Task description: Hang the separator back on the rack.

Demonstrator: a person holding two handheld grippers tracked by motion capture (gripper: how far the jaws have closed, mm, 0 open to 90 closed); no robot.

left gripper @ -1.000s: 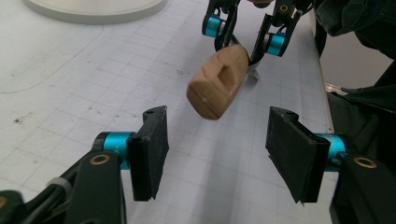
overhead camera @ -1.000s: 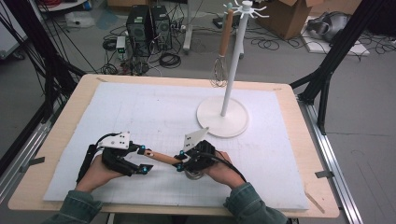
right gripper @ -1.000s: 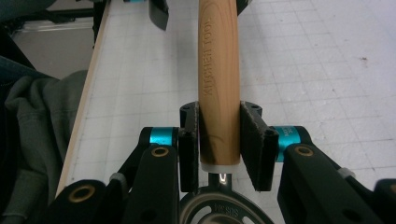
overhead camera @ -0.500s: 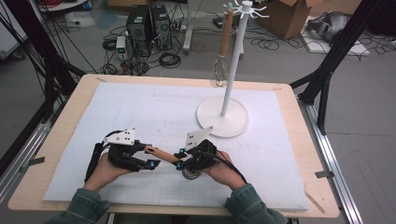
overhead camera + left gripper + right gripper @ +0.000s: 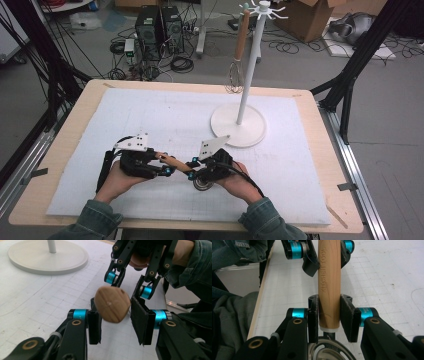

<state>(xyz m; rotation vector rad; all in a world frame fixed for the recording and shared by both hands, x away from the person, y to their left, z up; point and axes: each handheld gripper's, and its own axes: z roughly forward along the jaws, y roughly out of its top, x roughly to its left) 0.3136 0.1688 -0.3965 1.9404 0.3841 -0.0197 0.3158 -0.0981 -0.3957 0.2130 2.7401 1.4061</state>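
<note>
A kitchen tool with a wooden handle and a round metal head hovers just over the white mat, near the front edge. My right gripper is shut on the handle close to the metal head. My left gripper faces it from the left. Its jaws stand open on either side of the handle's rounded end, with a slim gap at the right pad. The right gripper also appears beyond the handle end in the left gripper view.
A white stand with a tall pole and top hooks rises at the mat's back right, a wooden-handled whisk hanging from it. The white mat covers a wooden table. Computers and cables lie on the floor behind.
My left gripper has moved right along the mat and now straddles the free end of the handle. The right gripper and the tool have stayed in place.
</note>
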